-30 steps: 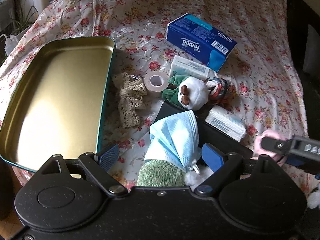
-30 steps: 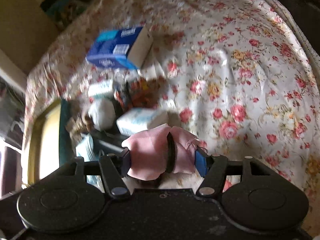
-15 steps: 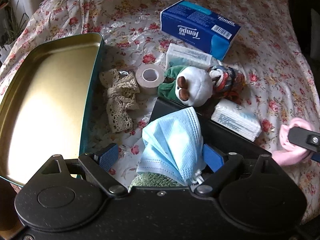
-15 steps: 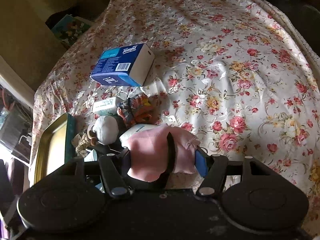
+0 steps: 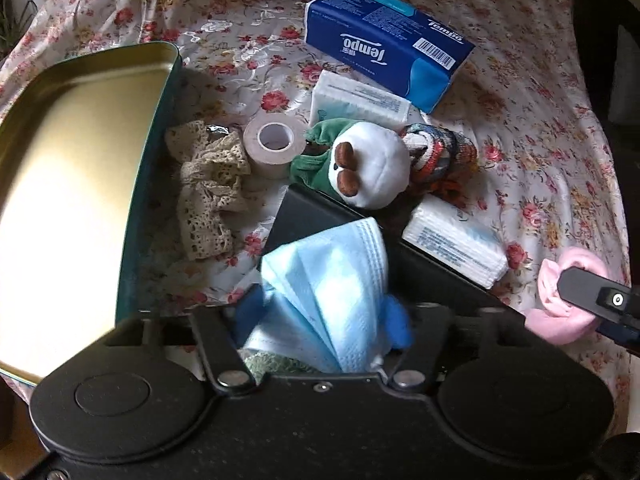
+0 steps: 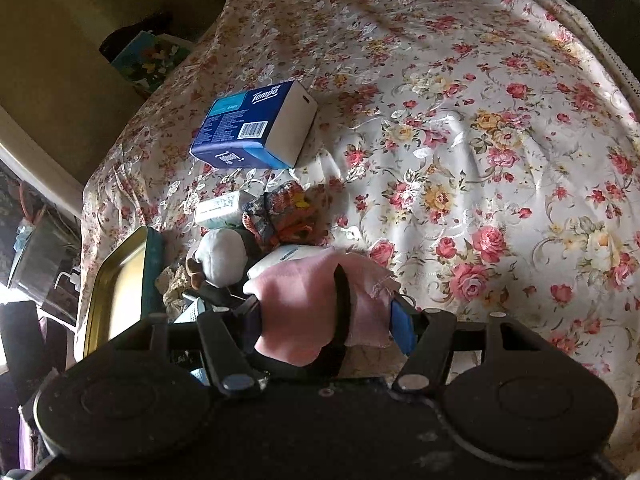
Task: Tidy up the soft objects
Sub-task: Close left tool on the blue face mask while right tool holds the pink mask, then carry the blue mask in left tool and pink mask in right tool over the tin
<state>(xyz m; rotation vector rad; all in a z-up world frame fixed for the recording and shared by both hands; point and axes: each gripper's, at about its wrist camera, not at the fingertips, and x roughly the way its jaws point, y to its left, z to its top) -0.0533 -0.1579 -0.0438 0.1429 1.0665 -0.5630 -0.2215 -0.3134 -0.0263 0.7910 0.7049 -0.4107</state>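
Your left gripper [image 5: 324, 316] is clamped on a light blue face mask [image 5: 328, 280], blue pads pressed into both sides of the folded cloth. Something green and fuzzy [image 5: 272, 364] sits under the mask right at the gripper body; it's mostly hidden, so you can't tell what it is.

Your right gripper [image 6: 328, 316] is closed on a pink cloth [image 6: 308, 300], with a black band around the bundle. From the left wrist view the same pink cloth [image 5: 560, 300] shows at the far right edge, held off to the side of the pile.

The rest of the soft stuff lies on the floral tablecloth [image 5: 520, 100]. A gold tin tray [image 5: 72, 180] with a teal rim is on the left, nothing visible in it. Just beside its rim lies a beige lace piece [image 5: 208, 184], then a roll of tan tape [image 5: 270, 146]. A white plush toy [image 5: 368, 168] with green fabric touches a multicolour knitted item [image 5: 440, 152]. A black flat object [image 5: 312, 216] lies under the mask. There are two white tissue packs, one [image 5: 360, 100] behind the plush, one [image 5: 456, 248] near the pink cloth. A blue Tempo box [image 5: 384, 44] sits farthest back.
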